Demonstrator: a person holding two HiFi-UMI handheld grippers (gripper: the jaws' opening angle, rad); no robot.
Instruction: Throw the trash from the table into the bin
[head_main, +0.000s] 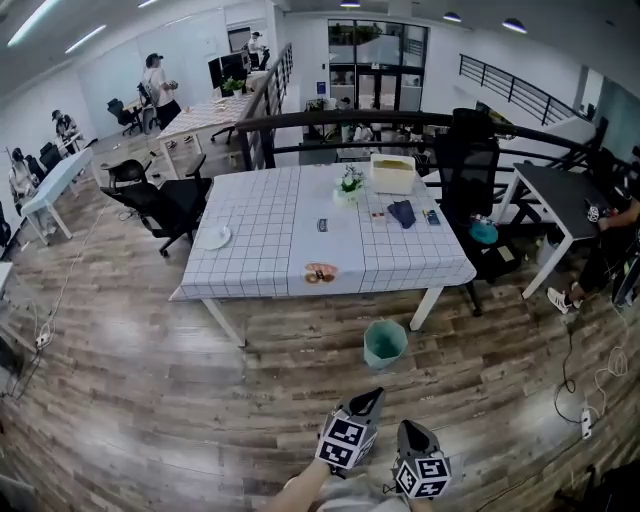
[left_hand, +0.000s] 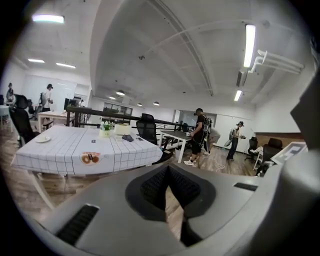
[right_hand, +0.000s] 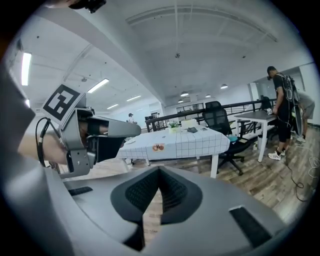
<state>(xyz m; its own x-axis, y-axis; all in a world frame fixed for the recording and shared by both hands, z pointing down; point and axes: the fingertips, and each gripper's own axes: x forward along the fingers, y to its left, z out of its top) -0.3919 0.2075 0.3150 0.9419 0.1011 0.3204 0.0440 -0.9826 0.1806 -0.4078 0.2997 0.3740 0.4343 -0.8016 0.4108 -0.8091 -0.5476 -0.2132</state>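
While the left gripper and right gripper hang pinched shut and empty, well short of the table, the wrapper lies at the table's near edge and the bin stands just in front of the table, so arriving with the jaws unopened could shove it onto the floor.

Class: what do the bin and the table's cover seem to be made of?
Bin: probably plastic, matte; plain teal, thin-walled. Table cover: cloth or vinyl, cannot tell which; white with a dark grid, draping over the edges.
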